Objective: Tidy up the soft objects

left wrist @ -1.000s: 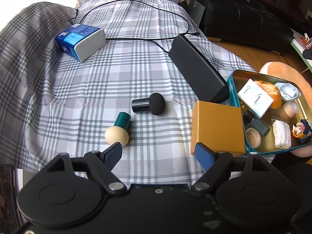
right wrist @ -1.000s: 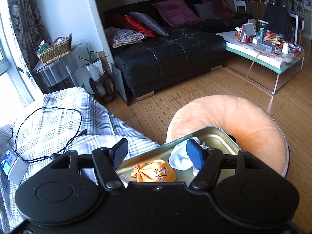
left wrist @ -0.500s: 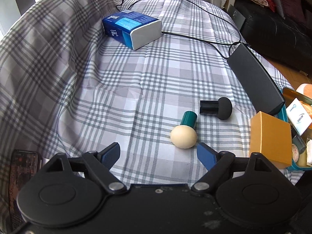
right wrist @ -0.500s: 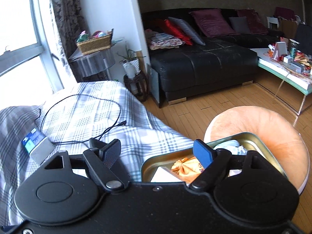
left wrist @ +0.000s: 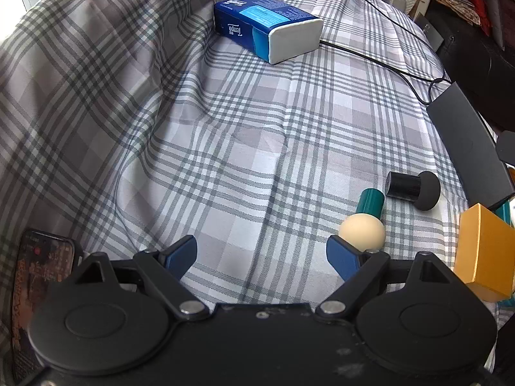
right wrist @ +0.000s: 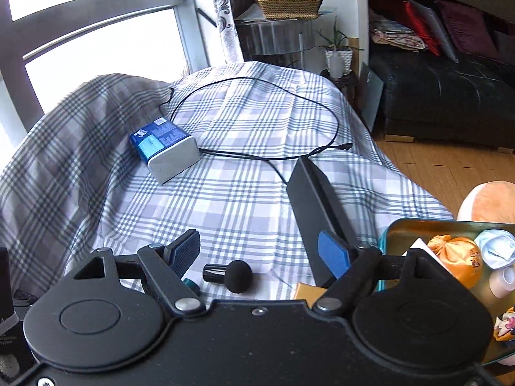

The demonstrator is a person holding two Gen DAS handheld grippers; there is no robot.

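On the plaid cloth (left wrist: 225,160) lie two soft makeup sponges. One has a cream ball head on a teal handle (left wrist: 362,231); the other is black (left wrist: 413,189). My left gripper (left wrist: 261,244) hangs open over bare cloth, and the cream sponge sits just beyond its right fingertip (left wrist: 338,251). My right gripper (right wrist: 259,236) is open too. The black sponge (right wrist: 230,275) lies low between its fingers, untouched. A blue tissue pack (left wrist: 267,29) rests farther back; the right wrist view shows the tissue pack (right wrist: 164,148) at centre left.
A long black box (right wrist: 317,212) lies beside a yellow box (left wrist: 482,251). A teal tin (right wrist: 434,225) at the right holds an orange pouch (right wrist: 457,257) and small items. A black cable (left wrist: 370,54) loops across the cloth. A phone (left wrist: 42,270) sits at the left edge.
Both views swung left. The sponges slid from the centre to the right of the left view. The right view left the sofa and tin for the plaid cloth. Both jaws widened.
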